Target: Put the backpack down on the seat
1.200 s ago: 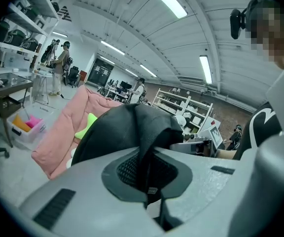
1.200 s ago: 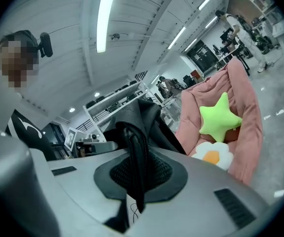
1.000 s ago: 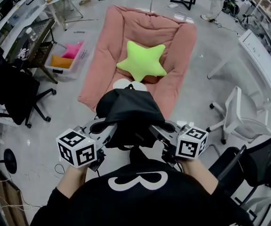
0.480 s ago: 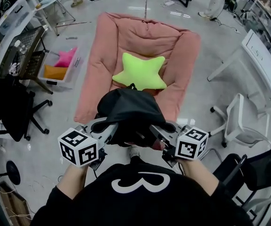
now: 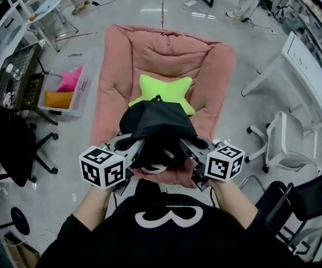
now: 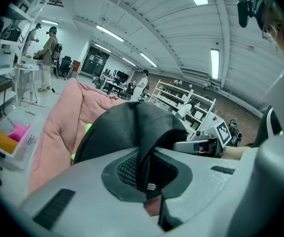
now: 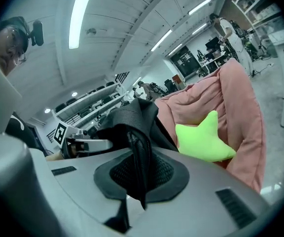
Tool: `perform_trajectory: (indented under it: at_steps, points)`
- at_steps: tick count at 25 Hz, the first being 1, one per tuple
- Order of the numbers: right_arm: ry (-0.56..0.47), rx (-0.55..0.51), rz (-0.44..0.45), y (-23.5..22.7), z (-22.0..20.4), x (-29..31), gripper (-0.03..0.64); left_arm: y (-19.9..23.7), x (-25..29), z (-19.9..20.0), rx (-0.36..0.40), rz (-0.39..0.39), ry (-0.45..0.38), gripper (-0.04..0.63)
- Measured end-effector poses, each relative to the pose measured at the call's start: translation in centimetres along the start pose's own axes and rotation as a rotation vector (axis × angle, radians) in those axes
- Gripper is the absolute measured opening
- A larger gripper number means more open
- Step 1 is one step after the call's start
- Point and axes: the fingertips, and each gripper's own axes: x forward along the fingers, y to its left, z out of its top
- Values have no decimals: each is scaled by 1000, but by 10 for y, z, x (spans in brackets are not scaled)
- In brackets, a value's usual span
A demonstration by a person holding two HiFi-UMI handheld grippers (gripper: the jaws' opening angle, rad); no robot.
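Note:
A black backpack (image 5: 156,128) hangs in the air between my two grippers, over the front edge of the pink padded seat (image 5: 119,77). My left gripper (image 5: 139,147) is shut on the backpack's black fabric (image 6: 144,147) at its left side. On the other side my right gripper (image 5: 182,147) is shut on a fold with a zipper (image 7: 138,154). A lime-green star cushion (image 5: 161,91) lies in the middle of the seat, partly hidden behind the backpack; it also shows as the star cushion (image 7: 203,138) in the right gripper view.
A clear bin (image 5: 61,88) with pink and orange things stands left of the seat. Black office chairs (image 5: 7,149) are at the left, a white chair (image 5: 281,144) and white table (image 5: 306,66) at the right. People stand far off in the room (image 6: 47,48).
Both grippers and the backpack have moved forward toward the seat; the backpack now covers the seat's front edge and the lower part of the star cushion.

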Motion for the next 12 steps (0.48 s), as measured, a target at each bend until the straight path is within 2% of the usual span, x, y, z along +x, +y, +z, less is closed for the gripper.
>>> perform_trajectory:
  at_steps: [12]
  points:
    - [42,3,-196,-59,10,58,20,75,63,15,37,-45,110,11]
